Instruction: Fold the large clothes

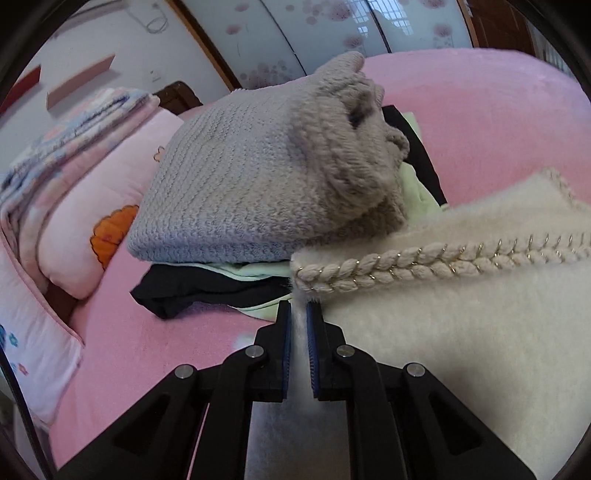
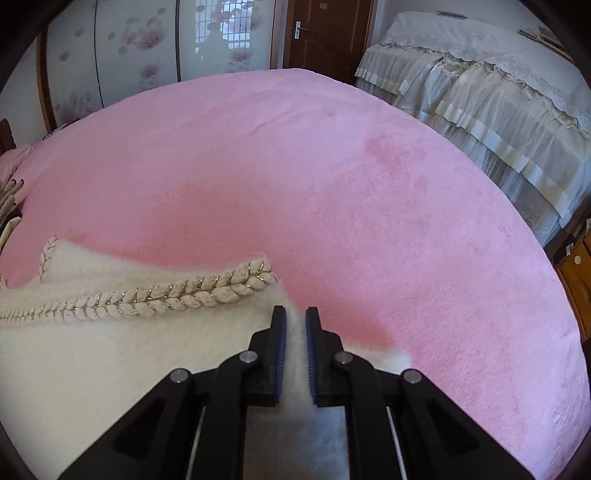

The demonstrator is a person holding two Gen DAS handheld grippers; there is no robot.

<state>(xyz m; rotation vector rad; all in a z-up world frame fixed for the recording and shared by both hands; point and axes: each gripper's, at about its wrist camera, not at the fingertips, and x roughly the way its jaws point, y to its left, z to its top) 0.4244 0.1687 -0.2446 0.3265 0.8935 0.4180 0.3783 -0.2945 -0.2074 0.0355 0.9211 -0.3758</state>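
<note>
A fluffy white garment [image 1: 461, 325] with a braided, gold-threaded trim [image 1: 406, 264] lies on the pink bed [image 1: 147, 343]. My left gripper [image 1: 299, 306] is shut on the garment's left edge, with white fabric pinched between its blue pads. In the right wrist view the same white garment [image 2: 110, 350] fills the lower left, its braided trim [image 2: 166, 293] running across it. My right gripper [image 2: 295, 312] is shut on the garment's right edge, just right of the trim's end.
A stack of folded clothes, a grey knit sweater [image 1: 258, 184] over green and black pieces, sits just beyond the left gripper. Pink pillows and a folded quilt [image 1: 66, 177] lie far left. A second bed with a lace cover [image 2: 480, 92] stands at right, a brown door [image 2: 325, 33] behind.
</note>
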